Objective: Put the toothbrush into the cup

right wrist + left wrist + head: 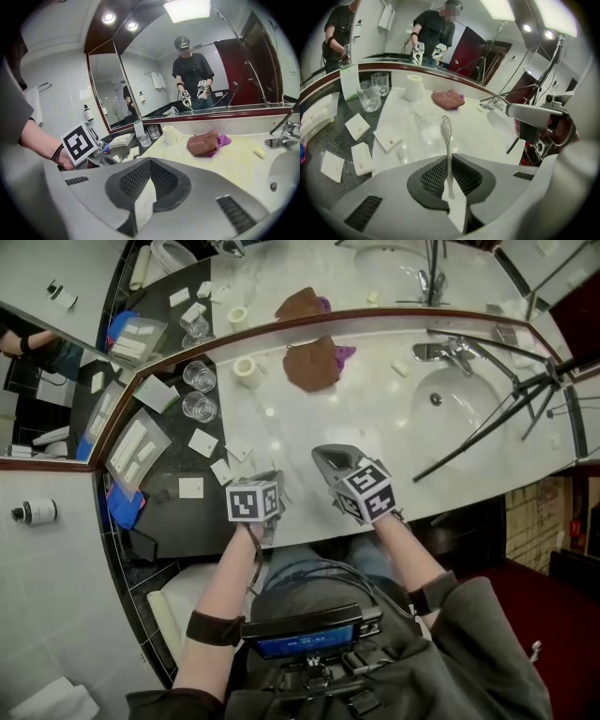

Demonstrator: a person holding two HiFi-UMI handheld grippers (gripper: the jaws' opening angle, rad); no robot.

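My left gripper is shut on the thin handle of a pale toothbrush, whose bristle head sticks out ahead of the jaws over the white marble counter. In the head view this gripper hangs near the counter's front edge, and the brush is hard to make out there. Two clear glass cups stand at the back left on the dark surface, also seen in the left gripper view. My right gripper is beside the left one, shut with nothing in it.
A white roll-shaped cylinder and a brown cloth over something purple lie near the mirror. The sink and tap are on the right, crossed by black stand legs. Small white packets lie on the dark tray.
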